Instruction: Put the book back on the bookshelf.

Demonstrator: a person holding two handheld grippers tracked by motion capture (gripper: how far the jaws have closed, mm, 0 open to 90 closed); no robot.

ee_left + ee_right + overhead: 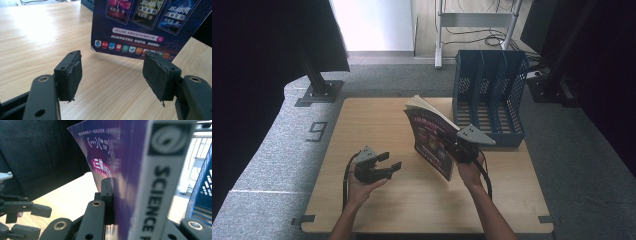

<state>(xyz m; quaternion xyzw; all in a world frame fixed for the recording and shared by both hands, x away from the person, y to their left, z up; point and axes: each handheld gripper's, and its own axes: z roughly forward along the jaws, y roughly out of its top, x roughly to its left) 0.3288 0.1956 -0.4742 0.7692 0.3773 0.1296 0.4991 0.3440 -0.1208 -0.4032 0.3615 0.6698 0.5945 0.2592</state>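
So I've got the magazine (pixel 432 142) stood up on the counter (pixel 377 120), my right gripper (pixel 451 145) clamped on its spine edge, just left of the blue file rack (pixel 489 95). Left gripper (pixel 391 161) hovers spread and empty nearby. Next move, I reckon, is lifting it over and sliding it into a slot without the pages flopping.

- The magazine's (pixel 140 170) spine, in the right gripper view, reads "SCIENCE", running lengthwise toward 6 o'clock.
- Its purple cover carries Chinese lines, too small to read.
- A "9" (pixel 316 131) is marked on the floor, at 9 o'clock of the table (pixel 377 120).
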